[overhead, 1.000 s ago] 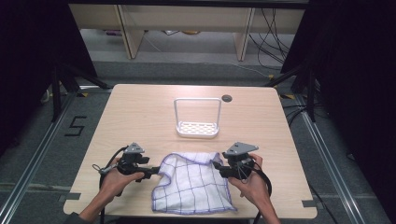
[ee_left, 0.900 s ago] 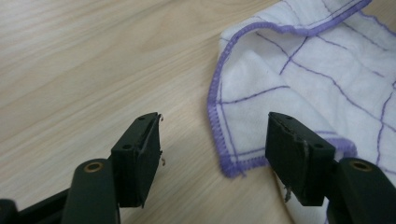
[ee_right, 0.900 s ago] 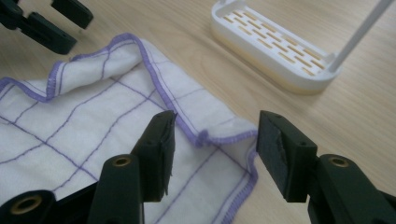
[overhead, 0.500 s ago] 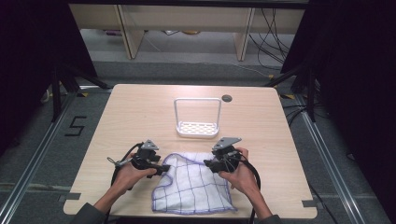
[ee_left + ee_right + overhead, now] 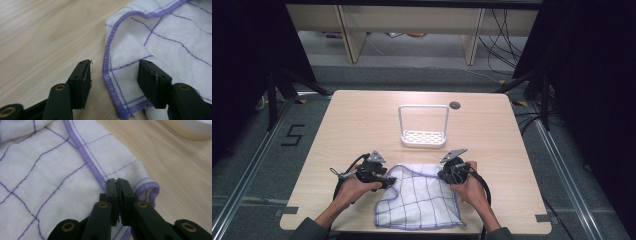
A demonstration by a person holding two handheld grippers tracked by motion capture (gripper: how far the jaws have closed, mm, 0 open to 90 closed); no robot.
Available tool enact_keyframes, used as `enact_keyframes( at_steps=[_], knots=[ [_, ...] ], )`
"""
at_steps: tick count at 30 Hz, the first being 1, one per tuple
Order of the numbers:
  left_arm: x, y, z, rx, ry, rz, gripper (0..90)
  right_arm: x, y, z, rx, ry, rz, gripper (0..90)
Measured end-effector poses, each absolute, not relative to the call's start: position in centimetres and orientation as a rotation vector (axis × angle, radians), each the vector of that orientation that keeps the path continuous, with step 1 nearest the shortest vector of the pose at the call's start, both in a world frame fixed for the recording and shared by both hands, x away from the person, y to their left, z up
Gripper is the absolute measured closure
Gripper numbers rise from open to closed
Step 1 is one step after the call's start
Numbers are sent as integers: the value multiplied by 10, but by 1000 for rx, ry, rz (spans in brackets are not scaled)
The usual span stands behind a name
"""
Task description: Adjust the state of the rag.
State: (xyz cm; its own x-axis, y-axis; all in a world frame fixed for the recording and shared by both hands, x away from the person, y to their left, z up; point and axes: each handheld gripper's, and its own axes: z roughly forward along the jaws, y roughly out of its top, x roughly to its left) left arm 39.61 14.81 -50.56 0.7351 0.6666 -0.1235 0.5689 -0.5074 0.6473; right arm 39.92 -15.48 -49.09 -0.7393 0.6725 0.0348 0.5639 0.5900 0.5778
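Note:
A white cloth (image 5: 422, 200) with purple grid lines and a purple hem lies crumpled on the near part of the wooden table (image 5: 362, 120). My left gripper (image 5: 391, 182) is at its upper left corner. In the left gripper view the jaws (image 5: 113, 67) stand apart on either side of the hemmed corner (image 5: 110, 75); they have just been closing, and the pads are clear of the fabric. My right gripper (image 5: 443, 176) is at the upper right corner. Its jaws (image 5: 117, 181) have just closed and are shut on the cloth (image 5: 50, 170) where the hem runs under them.
A white wire rack (image 5: 423, 135) with a perforated base stands mid-table beyond the cloth; its rim shows in the right gripper view (image 5: 190, 130). A dark round grommet (image 5: 455, 105) sits near the far edge. Cables trail from both grippers toward the near edge.
Both hands have moved inward onto the cloth's upper corners. The right jaws have shut on the hem, and the left gripper has slid right to the corner.

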Motion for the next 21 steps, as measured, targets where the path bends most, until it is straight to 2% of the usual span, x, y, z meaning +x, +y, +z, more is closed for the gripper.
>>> enact_keyframes(
  at_steps=[4, 8, 10, 21],
  knots=[
    [396, 147, -505, 2248, 881, 157, 580, 398, -163, -479, 1063, 2590, 922, 891],
    [394, 144, -505, 2242, 833, 161, 786, 396, -169, -470, 1059, 2557, 979, 892],
    [394, 143, -503, 2247, 808, 203, 846, 396, -170, -469, 1058, 2559, 982, 892],
    [411, 146, -475, 2268, 746, 330, 878, 400, -175, -452, 1076, 2520, 1053, 893]
  ],
)
